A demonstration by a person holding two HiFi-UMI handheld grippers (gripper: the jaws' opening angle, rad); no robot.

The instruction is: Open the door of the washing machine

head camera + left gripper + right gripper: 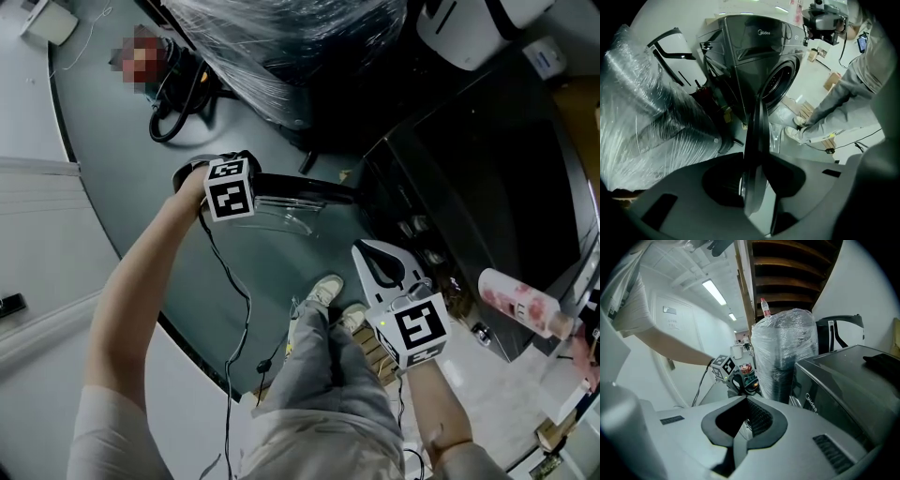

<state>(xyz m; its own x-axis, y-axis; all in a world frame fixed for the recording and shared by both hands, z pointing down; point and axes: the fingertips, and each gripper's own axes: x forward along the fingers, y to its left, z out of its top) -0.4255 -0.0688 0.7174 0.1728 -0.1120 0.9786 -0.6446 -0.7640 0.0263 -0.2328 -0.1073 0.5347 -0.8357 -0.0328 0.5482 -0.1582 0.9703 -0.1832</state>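
One step is in hand, the outward swing of the door [302, 194]. The left gripper [753, 190] is clamped on the door's dark rim, which runs edge-on between its jaws, and the door stands well out from the washing machine [757, 51] with the drum opening exposed. The right gripper [739, 425] hangs near the machine's front, jaws together on nothing; the next move probably calls for carrying the rim further round its hinge arc, though the hinge stop cannot be seen.

We wear grey trousers [328, 375], pale short sleeves [103, 431] and light sneakers [325, 291]. Our left gripper [217, 167] and right gripper [377, 262] each bear a white cube [419, 328] with black square markers. A thin black cable [246, 309] trails from the left one.
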